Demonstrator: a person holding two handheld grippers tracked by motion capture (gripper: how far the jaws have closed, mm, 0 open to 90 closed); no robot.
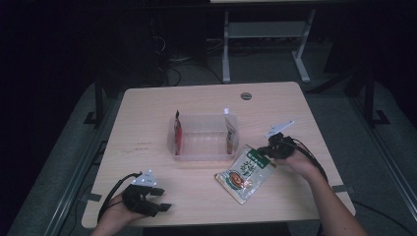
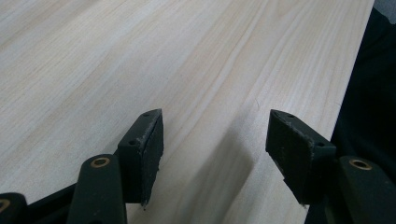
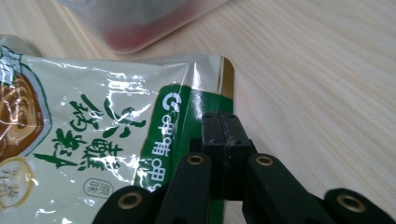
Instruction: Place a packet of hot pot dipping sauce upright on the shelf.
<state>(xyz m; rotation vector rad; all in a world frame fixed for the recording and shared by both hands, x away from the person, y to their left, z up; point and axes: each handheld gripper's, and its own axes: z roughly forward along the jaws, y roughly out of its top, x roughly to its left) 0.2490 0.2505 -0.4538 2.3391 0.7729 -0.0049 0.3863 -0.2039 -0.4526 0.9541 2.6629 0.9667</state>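
Note:
A flat food pouch (image 1: 244, 173) with a green top band and a picture of a dish lies on the table (image 1: 142, 105) in front of a clear plastic bin (image 1: 204, 157). My right gripper (image 1: 269, 151) is at the pouch's top right corner. In the right gripper view its jaws (image 3: 223, 122) stand pressed together on the green band of the pouch (image 3: 93, 130). My left gripper (image 1: 160, 199) rests near the front left edge. Its fingers (image 2: 144, 144) stand apart over bare wood with nothing between them.
The bin holds a red packet (image 1: 178, 132) upright against its left wall and another packet (image 1: 229, 130) against its right wall. The bin's corner (image 3: 140, 23) is close beyond the pouch. A round grommet (image 1: 246, 95) sits at the table's far edge.

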